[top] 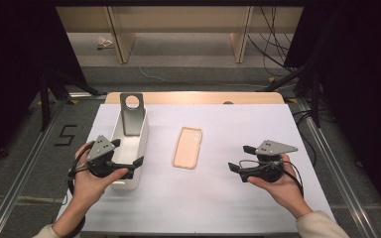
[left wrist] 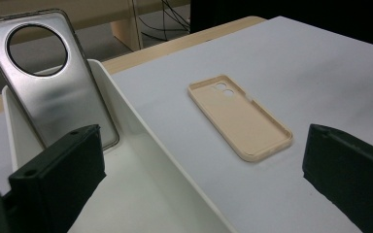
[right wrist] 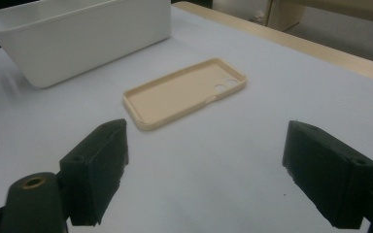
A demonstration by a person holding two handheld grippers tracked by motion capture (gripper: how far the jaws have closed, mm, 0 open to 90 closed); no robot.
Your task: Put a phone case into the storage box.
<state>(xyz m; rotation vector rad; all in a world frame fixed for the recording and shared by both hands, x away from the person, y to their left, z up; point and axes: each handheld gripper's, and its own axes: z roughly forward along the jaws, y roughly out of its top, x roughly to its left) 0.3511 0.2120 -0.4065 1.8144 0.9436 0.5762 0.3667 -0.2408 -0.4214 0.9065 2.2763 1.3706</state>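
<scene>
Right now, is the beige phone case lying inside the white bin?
No, the beige phone case lies flat on the white table cover, apart from the white bin, which holds a grey metal plate.

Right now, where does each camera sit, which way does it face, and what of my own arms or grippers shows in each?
High view: above the near side, looking forward and down on the table; both hands, left gripper and right gripper show.
Left gripper view: rides the left gripper, looking past the bin with its silver case to the beige case; open jaws show.
Right gripper view: rides the right gripper, facing the beige case and bin; open jaws show.
All three share the beige case and bin.
</scene>
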